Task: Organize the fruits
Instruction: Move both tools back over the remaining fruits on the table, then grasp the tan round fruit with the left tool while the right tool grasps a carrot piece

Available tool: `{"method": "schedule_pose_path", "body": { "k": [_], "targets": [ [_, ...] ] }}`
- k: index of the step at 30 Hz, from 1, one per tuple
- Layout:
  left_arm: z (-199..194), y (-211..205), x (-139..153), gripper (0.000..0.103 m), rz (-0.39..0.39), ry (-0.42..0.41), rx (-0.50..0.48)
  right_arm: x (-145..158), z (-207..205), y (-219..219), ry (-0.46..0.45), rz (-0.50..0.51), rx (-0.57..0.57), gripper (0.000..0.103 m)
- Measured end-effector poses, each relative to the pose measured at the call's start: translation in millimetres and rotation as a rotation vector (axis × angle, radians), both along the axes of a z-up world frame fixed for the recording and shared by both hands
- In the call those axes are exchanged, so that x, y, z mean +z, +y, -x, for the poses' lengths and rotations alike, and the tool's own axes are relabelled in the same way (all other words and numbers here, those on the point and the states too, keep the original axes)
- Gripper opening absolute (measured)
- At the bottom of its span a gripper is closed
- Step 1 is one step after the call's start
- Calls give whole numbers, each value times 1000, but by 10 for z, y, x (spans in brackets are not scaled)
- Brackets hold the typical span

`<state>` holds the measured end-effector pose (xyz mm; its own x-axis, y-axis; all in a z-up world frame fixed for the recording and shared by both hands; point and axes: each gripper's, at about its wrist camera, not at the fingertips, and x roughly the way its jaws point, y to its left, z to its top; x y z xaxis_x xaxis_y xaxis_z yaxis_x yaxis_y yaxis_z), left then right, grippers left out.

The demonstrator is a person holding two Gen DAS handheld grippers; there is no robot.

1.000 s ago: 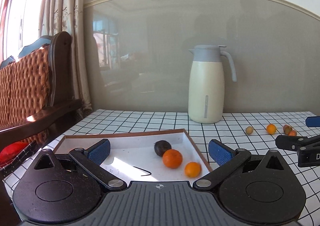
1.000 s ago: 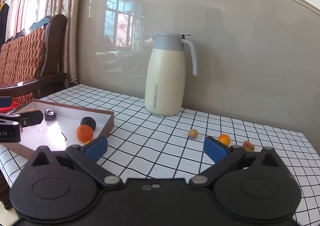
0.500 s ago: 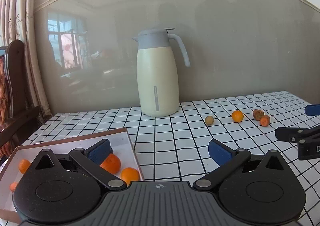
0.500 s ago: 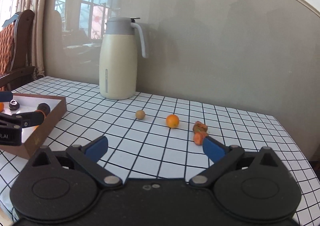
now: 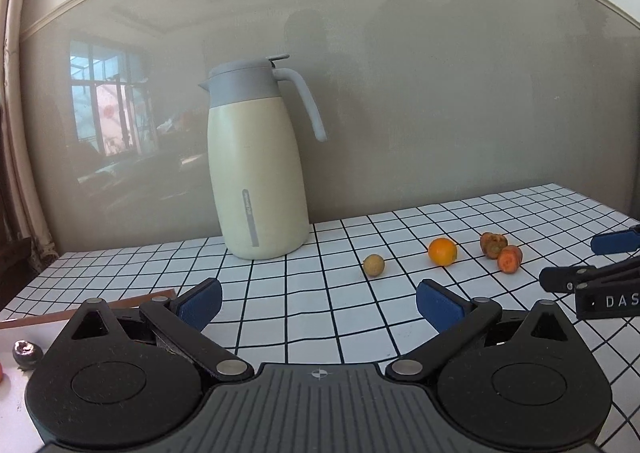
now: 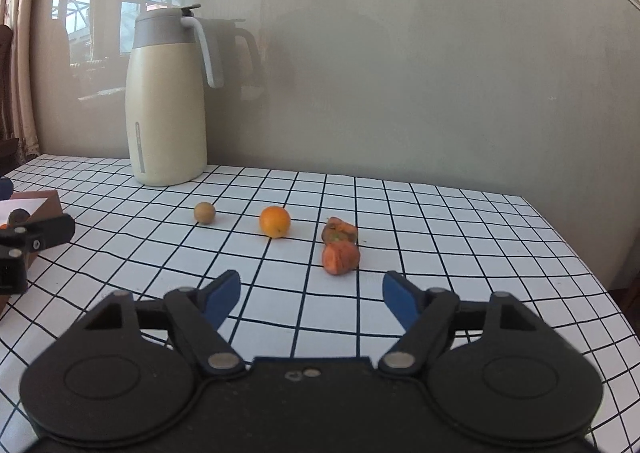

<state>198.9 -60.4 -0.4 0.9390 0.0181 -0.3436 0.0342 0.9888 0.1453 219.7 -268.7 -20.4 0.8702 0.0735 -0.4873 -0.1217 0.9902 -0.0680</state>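
Observation:
Several fruits lie loose on the checked tablecloth: a small tan round fruit (image 6: 205, 212), an orange (image 6: 274, 221), a dark brownish fruit (image 6: 339, 231) and a red-orange piece (image 6: 340, 257) just in front of it. They also show in the left wrist view: tan fruit (image 5: 373, 265), orange (image 5: 442, 251), dark fruit (image 5: 493, 244), red-orange piece (image 5: 509, 258). My right gripper (image 6: 311, 297) is open and empty, a short way before the red-orange piece. My left gripper (image 5: 319, 301) is open and empty, over the table beside the brown tray (image 5: 80, 311), which holds a dark fruit (image 5: 27, 351).
A cream jug with a grey lid (image 5: 258, 169) stands at the back by the wall, also in the right wrist view (image 6: 166, 101). The table's right edge (image 6: 576, 249) lies beyond the fruits. The tray's corner (image 6: 44, 201) shows at the far left.
Both grippers have swung right, away from the tray and toward the loose fruits. The right gripper has come closer to the red-orange piece. Both stay open and empty.

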Motion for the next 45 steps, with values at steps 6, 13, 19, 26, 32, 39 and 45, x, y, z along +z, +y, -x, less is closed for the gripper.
{"method": "schedule_pose_path", "body": {
  "k": [6, 13, 19, 26, 32, 39, 45],
  "targets": [
    [-340, -91, -94, 103, -2, 19, -23, -67, -252, -57, 15, 33, -11, 68],
    [-743, -148, -338, 103, 1, 95, -21, -147, -606, -106, 34, 56, -23, 59],
    [-1055, -259, -468, 103, 10, 125, -37, -315, -892, -104, 80, 64, -33, 52],
    [-1359, -420, -558, 88, 37, 179, -55, -402, -1061, -155, 113, 56, -31, 47],
    [-1554, -562, -610, 88, 19, 218, -64, -418, -1154, -163, 128, 54, -18, 29],
    [-1798, -659, -657, 78, 29, 273, -56, -403, -1189, -274, 138, 42, -25, 22],
    [-1816, -675, -640, 25, 48, 268, -66, -383, -1143, -318, 144, 11, -11, 21]
  ]
}}
